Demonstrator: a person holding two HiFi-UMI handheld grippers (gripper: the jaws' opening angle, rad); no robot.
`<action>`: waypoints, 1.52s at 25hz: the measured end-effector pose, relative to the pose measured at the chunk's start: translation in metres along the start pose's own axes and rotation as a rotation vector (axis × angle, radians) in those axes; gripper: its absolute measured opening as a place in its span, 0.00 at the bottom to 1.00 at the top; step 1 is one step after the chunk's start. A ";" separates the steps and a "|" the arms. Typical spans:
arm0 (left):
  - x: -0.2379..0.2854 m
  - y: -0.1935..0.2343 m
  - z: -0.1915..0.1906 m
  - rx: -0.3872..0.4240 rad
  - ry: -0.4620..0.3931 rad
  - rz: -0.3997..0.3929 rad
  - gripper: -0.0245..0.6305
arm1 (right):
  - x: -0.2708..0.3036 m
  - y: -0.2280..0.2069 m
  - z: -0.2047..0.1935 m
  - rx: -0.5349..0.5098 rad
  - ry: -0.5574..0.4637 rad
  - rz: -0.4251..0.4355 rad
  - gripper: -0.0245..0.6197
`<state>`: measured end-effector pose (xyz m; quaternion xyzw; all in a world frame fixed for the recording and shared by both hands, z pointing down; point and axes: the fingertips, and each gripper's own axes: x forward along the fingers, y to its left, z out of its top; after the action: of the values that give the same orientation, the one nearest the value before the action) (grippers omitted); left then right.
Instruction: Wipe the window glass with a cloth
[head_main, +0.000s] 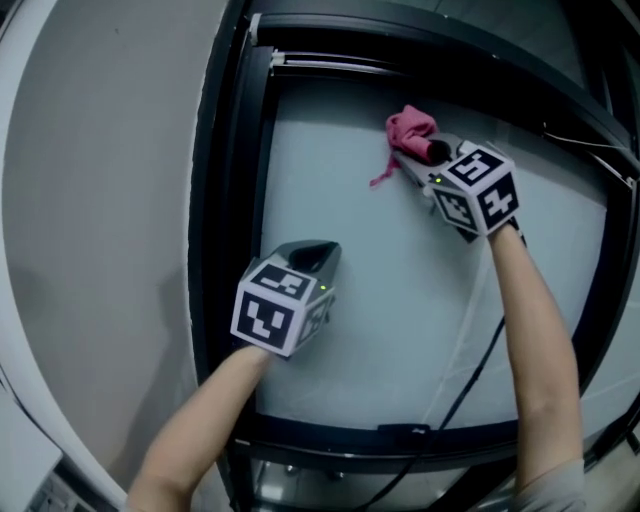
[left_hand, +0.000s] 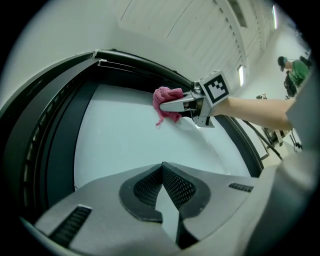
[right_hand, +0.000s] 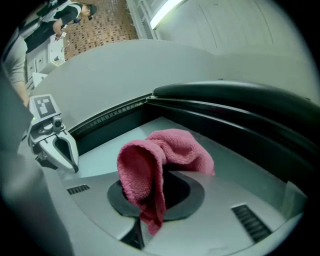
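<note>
The pink cloth (head_main: 410, 130) lies against the glass (head_main: 370, 320) in the upper right of the head view, near the top of the pane. It is clenched in my right gripper (head_main: 428, 152), with one corner hanging loose to the left. My left gripper (head_main: 316, 256) is at centre-left, well apart from the right, its jaws closed tip to tip with nothing between them, just beside the dark frame (head_main: 232, 200).

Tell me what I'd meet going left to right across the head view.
Wall → frame → left tool → cloth → right tool
</note>
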<state>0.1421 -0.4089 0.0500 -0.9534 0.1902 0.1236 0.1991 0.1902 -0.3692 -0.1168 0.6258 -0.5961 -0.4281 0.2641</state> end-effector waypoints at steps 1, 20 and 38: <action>-0.002 -0.002 -0.002 -0.006 0.000 -0.004 0.04 | -0.001 0.009 -0.005 -0.008 0.015 0.019 0.10; -0.017 -0.046 -0.106 -0.145 0.147 -0.067 0.04 | -0.054 0.200 -0.121 0.117 0.144 0.280 0.10; -0.041 -0.098 -0.218 -0.283 0.305 -0.105 0.04 | -0.100 0.367 -0.233 0.460 0.353 0.449 0.10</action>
<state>0.1809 -0.4062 0.2891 -0.9880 0.1491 -0.0074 0.0385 0.2058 -0.3685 0.3289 0.5867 -0.7444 -0.0997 0.3029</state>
